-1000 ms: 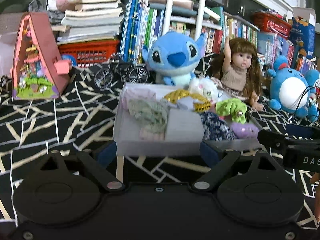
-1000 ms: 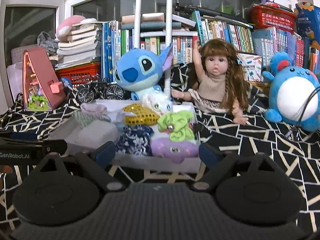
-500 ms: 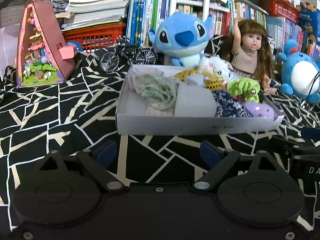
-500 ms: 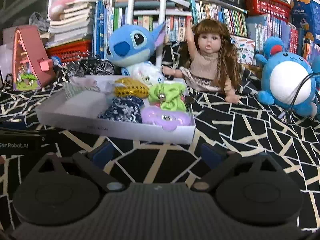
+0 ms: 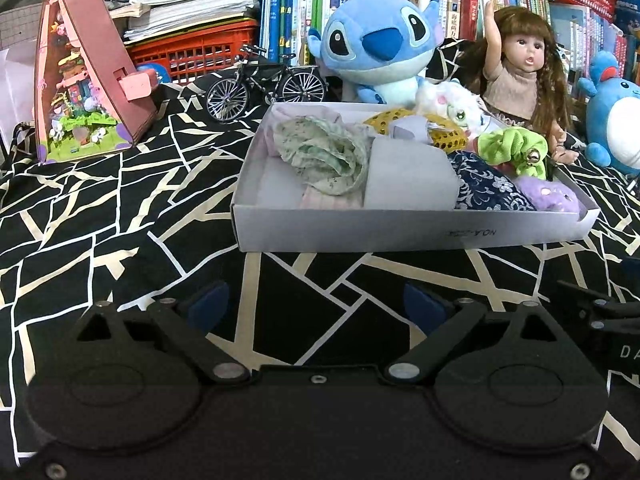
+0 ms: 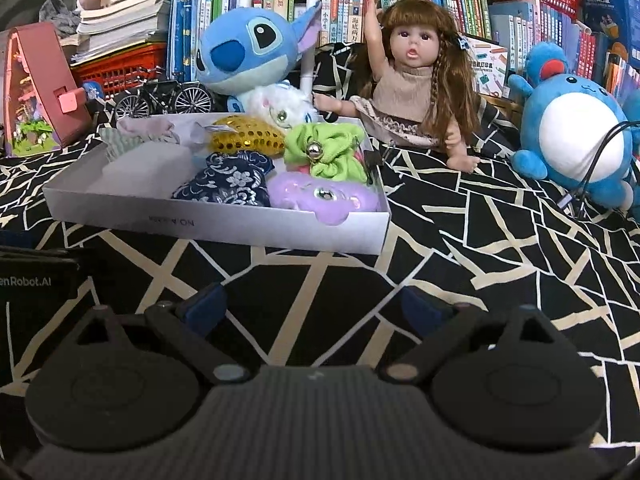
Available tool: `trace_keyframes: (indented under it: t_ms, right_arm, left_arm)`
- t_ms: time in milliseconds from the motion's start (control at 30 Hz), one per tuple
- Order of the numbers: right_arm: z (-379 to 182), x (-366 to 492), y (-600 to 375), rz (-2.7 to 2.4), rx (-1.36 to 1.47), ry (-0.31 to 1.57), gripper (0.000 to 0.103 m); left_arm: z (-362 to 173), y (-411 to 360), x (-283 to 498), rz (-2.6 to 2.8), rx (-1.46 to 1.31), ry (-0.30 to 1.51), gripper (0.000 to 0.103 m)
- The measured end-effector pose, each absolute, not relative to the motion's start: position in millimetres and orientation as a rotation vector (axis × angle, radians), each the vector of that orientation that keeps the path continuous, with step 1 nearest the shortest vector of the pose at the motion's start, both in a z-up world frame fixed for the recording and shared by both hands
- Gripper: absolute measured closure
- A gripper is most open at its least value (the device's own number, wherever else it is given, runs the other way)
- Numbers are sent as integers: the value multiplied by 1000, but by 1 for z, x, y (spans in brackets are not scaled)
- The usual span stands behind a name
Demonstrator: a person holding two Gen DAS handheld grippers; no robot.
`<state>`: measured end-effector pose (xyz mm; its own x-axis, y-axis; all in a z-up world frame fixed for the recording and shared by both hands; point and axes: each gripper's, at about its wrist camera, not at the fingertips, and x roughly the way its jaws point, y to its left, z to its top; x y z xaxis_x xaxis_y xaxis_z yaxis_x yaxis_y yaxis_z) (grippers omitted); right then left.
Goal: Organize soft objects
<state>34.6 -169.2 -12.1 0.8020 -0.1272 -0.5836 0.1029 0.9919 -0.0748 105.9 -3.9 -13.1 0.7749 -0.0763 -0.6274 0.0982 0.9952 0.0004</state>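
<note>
Grippers first: our left gripper (image 5: 316, 304) is empty, its jaws opening over bare black-and-cream cloth (image 5: 100, 216); our right gripper (image 6: 316, 304) hangs beside it, fingers spread, nothing between them. Just ahead sits the white box (image 5: 400, 236) holding the soft things — green scrunchie (image 6: 326, 152), purple plush (image 6: 320, 196), navy floral pouch (image 6: 228, 184), sequinned gold piece (image 6: 244, 136), pale floral cloth (image 5: 324, 156). We judge the sorting looks nearly done; any next move means reaching forward over the near wall.
</note>
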Motion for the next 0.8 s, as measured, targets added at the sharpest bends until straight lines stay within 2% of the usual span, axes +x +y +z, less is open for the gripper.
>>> trace_keyframes:
  t_ms: [200, 400, 800]
  right_arm:
    - [-16, 38, -170, -111, -26, 660, 0]
    - [-17, 39, -172, -107, -14, 668, 0]
    - [-18, 40, -176, -99, 20, 678, 0]
  left_arm:
    - [-14, -4, 109, -86, 30, 683, 4]
    - [-15, -5, 111, -79, 36, 690, 0]
    - [-15, -5, 112, -75, 34, 693, 0]
